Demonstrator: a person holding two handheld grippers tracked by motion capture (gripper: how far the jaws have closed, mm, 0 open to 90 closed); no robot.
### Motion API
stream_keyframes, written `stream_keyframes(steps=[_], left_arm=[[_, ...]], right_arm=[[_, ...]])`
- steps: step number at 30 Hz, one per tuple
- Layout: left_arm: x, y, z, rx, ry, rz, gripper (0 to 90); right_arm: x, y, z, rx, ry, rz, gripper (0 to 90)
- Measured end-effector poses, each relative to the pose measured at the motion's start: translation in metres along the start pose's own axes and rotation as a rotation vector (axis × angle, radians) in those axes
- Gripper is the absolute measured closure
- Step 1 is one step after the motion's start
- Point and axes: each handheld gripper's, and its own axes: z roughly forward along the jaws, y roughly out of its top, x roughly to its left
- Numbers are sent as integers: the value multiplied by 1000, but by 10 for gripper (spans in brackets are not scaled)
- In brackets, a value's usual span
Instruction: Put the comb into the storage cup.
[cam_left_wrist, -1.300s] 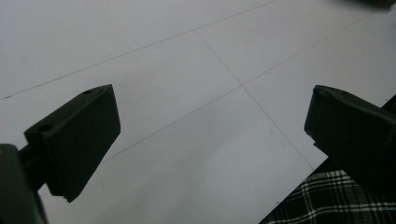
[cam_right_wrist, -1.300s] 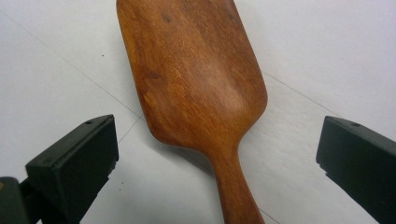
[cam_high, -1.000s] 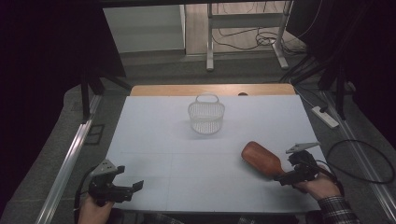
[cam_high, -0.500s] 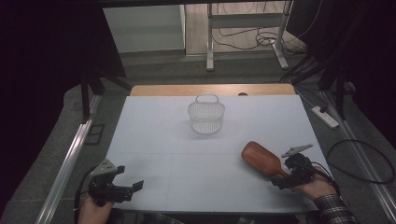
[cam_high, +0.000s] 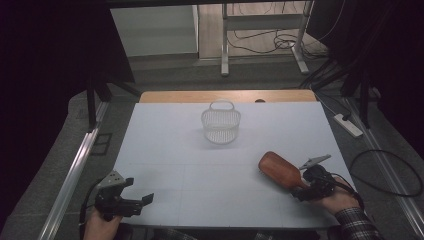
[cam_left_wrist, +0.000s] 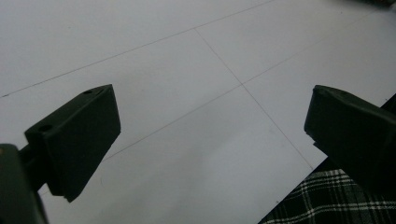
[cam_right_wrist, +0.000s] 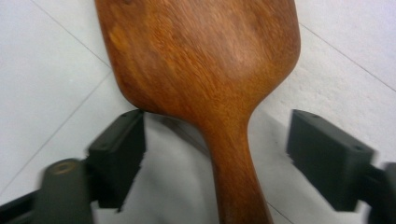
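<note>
1. Count: one wooden paddle brush (cam_high: 279, 169), one white wire basket (cam_high: 221, 123), two grippers, on one white table (cam_high: 165, 140).
2. Brush lay flat at about 4 o'clock from the table's centre, head toward 10 o'clock, handle toward the right gripper (cam_high: 300, 191).
3. Basket stood upright at 12 o'clock, near the far edge, well apart from the brush.
4. Right gripper view: brush handle (cam_right_wrist: 236, 163) ran between the jaws, which had just been closing; gaps remained on both sides, no pad pressing the wood.
5. Left gripper (cam_high: 142, 202) sat at 8 o'clock. Its own view showed jaws spread wide over bare table, holding nothing, plus a checked sleeve (cam_left_wrist: 327, 200) at the lower corner.
6. High view alone took in the basket and both hands.
</note>
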Motion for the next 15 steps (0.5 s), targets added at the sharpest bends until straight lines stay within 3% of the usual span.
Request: stream_keyframes(steps=[7,9,11,15], left_arm=[[0,0,0,1,0,0,35],[0,0,0,1,0,0,35],[0,0,0,0,1,1,35],[0,0,0,0,1,2,35]], right_arm=[[0,1,-1,7,37,-33,513],[1,1,-1,9,29,-39,541],[0,1,-1,21,27,-37,650],[-1,0,-4,17,59,-21,699]])
